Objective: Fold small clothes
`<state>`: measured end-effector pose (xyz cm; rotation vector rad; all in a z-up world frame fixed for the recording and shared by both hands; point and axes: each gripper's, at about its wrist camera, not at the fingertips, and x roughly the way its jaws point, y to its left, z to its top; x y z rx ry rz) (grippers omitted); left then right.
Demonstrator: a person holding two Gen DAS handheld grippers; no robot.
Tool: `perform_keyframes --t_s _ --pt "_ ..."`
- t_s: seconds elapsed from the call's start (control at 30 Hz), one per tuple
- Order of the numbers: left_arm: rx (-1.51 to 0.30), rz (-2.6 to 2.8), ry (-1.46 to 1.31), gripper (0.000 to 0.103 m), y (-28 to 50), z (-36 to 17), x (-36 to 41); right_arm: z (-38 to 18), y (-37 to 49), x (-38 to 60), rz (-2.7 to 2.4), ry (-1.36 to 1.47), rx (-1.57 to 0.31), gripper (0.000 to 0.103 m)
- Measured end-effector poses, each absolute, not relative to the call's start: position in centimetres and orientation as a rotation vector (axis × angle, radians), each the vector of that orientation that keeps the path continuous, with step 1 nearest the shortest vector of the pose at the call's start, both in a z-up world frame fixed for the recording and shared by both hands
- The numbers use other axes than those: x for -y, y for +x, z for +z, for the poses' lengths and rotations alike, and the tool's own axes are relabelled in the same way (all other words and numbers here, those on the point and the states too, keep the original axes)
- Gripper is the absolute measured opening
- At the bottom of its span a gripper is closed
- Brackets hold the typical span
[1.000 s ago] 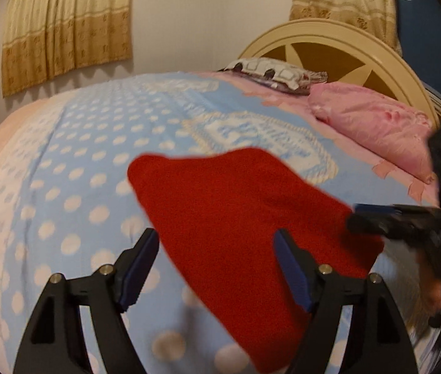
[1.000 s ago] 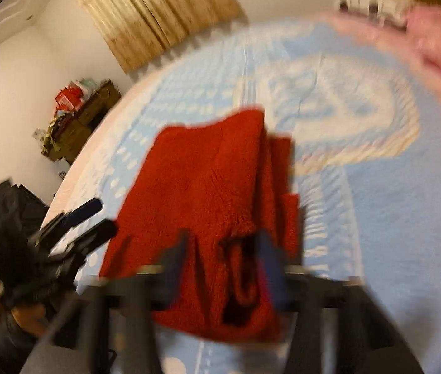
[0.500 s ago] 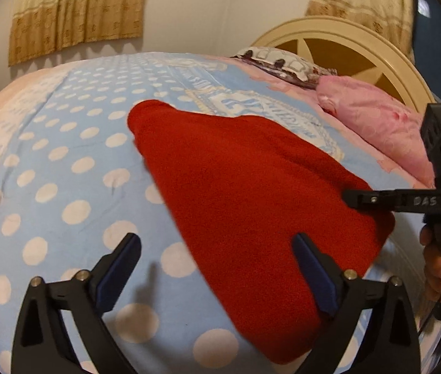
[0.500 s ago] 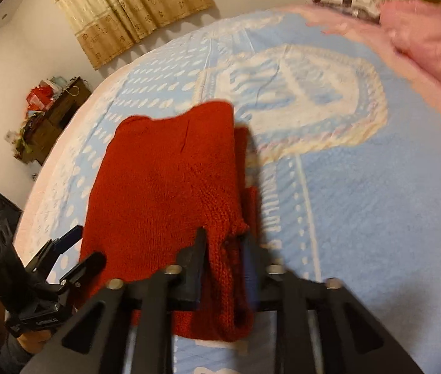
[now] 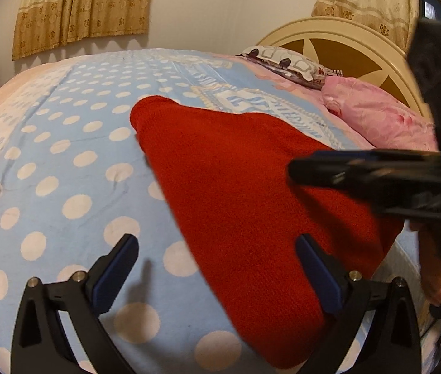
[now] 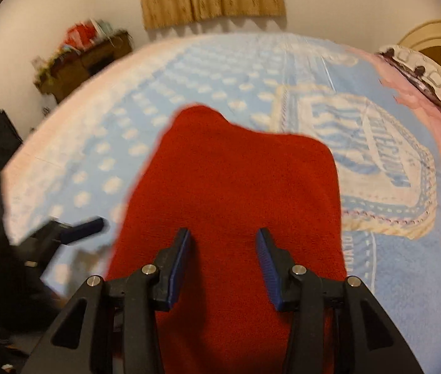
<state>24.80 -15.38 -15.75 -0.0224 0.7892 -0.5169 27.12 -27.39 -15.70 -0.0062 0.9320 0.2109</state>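
Plainly, garment: red knit garment (image 5: 251, 193) lies folded flat on the polka-dot bedspread (image 5: 64, 162), near its front edge
Left gripper: left gripper (image 5: 217, 277) spread to its widest; nothing pinched; one finger over the knit's near corner, the other over bare bedspread
Right gripper: right gripper (image 6: 223, 265) jaws opening above the knit; pads clear of the cloth
Handling: likely soft, light, floppy, not slippery; best pinched at a corner or a folded edge

Both wrist cameras look steeply down and close along their own fingers at the folded red knitted garment (image 5: 251, 205) (image 6: 239, 193) on the blue polka-dot bedspread (image 5: 58, 168) (image 6: 164, 99), the left view from its left edge, the right view from its near edge, sharing the cream wooden headboard (image 5: 345, 46) (image 6: 432, 37) beyond it.
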Motion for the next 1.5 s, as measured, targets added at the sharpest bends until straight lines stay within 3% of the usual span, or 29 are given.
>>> perform_keyframes --t_s 0.3,0.6,0.8,0.83,0.9,1.2,1.37,1.4,1.43,1.5 --pt "-0.811 -0.531 -0.023 0.103 24.7 -16.0 15.6 -16.9 27.6 30.2 0.209 0.065 -0.953 0.042" --pt "-0.831 -0.549 -0.098 0.103 24.9 -16.8 14.8 -14.0 29.5 34.0 0.197 0.209 -0.878 0.044" --pt "-0.836 -0.551 -0.129 0.103 24.8 -16.9 14.6 -16.8 34.1 37.9 0.167 0.351 -0.996 0.044" --pt "-0.828 -0.545 -0.122 0.103 24.7 -16.9 14.7 -17.7 34.9 38.0 0.198 0.391 -1.034 0.039" --pt "-0.819 -0.537 -0.114 0.103 24.5 -16.8 14.8 -18.7 35.4 37.7 0.243 0.418 -1.063 0.020" --pt "-0.837 -0.557 -0.144 0.103 24.4 -17.1 14.3 -18.5 33.5 35.9 0.117 0.225 -1.028 0.015" --pt "-0.830 -0.533 -0.112 0.103 23.9 -17.1 14.6 -19.0 34.3 36.7 0.127 0.287 -1.043 0.016" --pt "-0.827 -0.531 -0.111 0.103 23.8 -17.1 14.6 -18.8 34.2 37.2 0.140 0.321 -1.044 0.021" --pt "-0.827 -0.534 -0.119 0.103 23.8 -17.1 14.4 -18.7 33.9 37.5 0.141 0.341 -1.044 0.035" --pt "-0.830 -0.541 -0.149 0.103 23.9 -17.2 13.9 -17.8 32.3 38.4 0.114 0.353 -1.025 0.044"
